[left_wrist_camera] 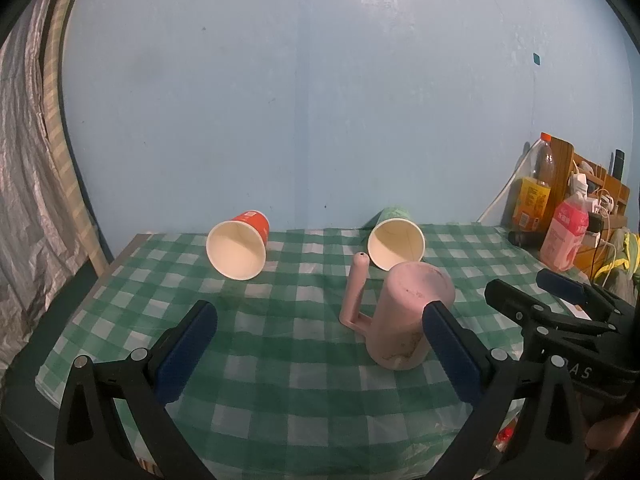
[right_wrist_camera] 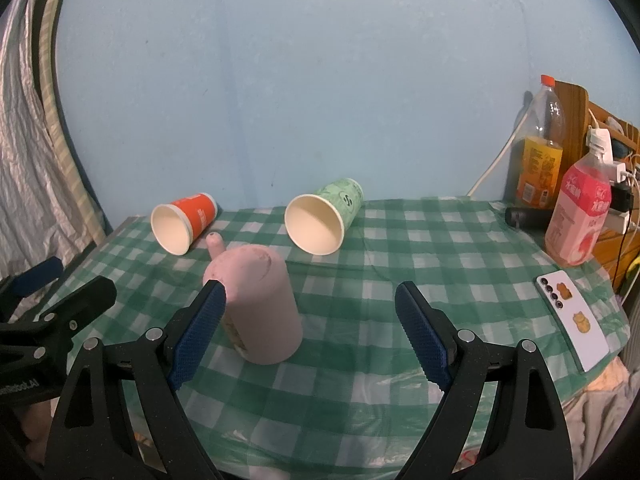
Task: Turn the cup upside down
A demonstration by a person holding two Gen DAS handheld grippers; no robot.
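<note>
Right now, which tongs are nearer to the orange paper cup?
Left. The left tongs sit open in front of the orange paper cup; the right tongs are farther right, beyond the pink mug.

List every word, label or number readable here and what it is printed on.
"水蜜桃" partly legible, on the pink bottle.
"S" logo on the green paper cup.
"DAS", partial, on the right gripper body.
Orange cup and yellow bottle label: print too blurred to read.
</note>
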